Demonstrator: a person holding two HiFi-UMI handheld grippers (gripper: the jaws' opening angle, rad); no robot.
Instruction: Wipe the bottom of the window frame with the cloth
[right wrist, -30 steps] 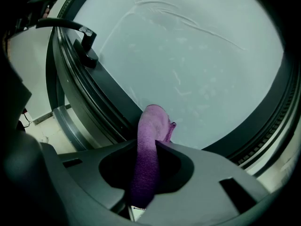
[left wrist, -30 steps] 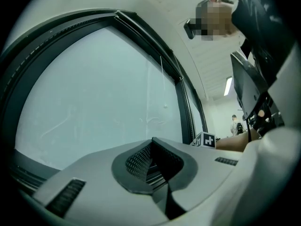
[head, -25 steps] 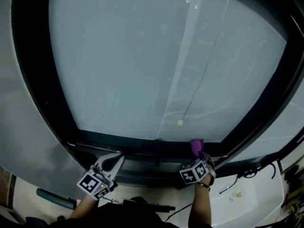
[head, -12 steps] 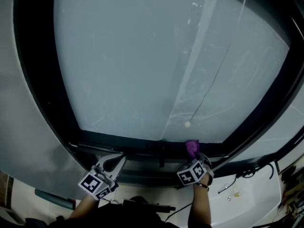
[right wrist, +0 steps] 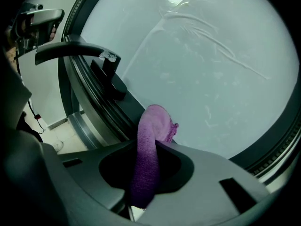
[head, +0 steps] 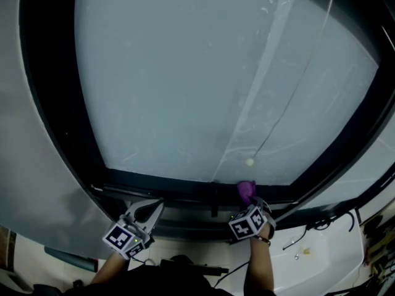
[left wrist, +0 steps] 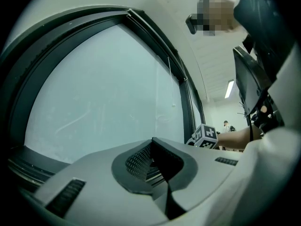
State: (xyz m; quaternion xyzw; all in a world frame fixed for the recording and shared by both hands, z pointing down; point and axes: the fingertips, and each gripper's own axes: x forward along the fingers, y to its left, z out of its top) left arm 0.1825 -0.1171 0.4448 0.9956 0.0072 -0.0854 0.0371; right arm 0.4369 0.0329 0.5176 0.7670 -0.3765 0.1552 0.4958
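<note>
Cloth (head: 245, 191) slid left along window frame (head: 166, 187), clamped in right gripper (head: 252, 203).

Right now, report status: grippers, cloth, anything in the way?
Left gripper shut, empty. Right gripper shut on cloth, cloth at the bottom frame. Window handle on the frame beside the cloth.

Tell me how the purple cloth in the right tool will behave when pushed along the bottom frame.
Probably floppy: the cloth bends over past the right tool, so it should fold and drag against the bottom frame. Its fuzzy pile suggests it is light and grippy, unlikely to slip from the shut jaws.
</note>
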